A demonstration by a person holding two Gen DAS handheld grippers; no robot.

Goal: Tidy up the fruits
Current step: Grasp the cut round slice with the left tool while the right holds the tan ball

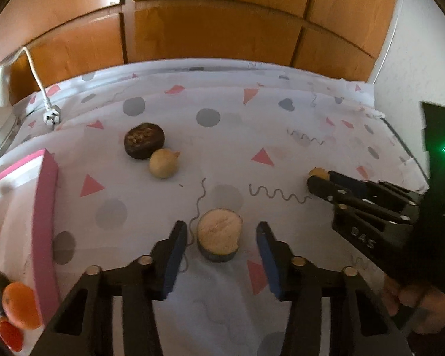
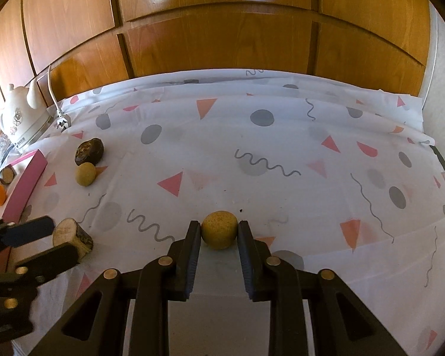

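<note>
My left gripper [image 1: 222, 231] is open, its jaws on either side of a cut half fruit [image 1: 219, 237] with a pale face and dark rind, lying on the patterned cloth; this fruit also shows in the right wrist view [image 2: 71, 235]. My right gripper [image 2: 219, 231] is shut on a round yellow-brown fruit [image 2: 219, 230], resting on the cloth. From the left wrist view the right gripper [image 1: 319, 179] sits at the right with that fruit [image 1: 319, 173] at its tips. A dark half fruit [image 1: 144, 140] and a pale round fruit [image 1: 164, 163] lie farther back.
A pink-rimmed tray [image 1: 46, 222] at the left holds orange fruits [image 1: 20, 305] and dark ones. A white kettle [image 2: 20, 112] and a plug with cable [image 1: 52, 115] are at the back left. Wooden cabinet doors [image 2: 222, 29] stand behind the table.
</note>
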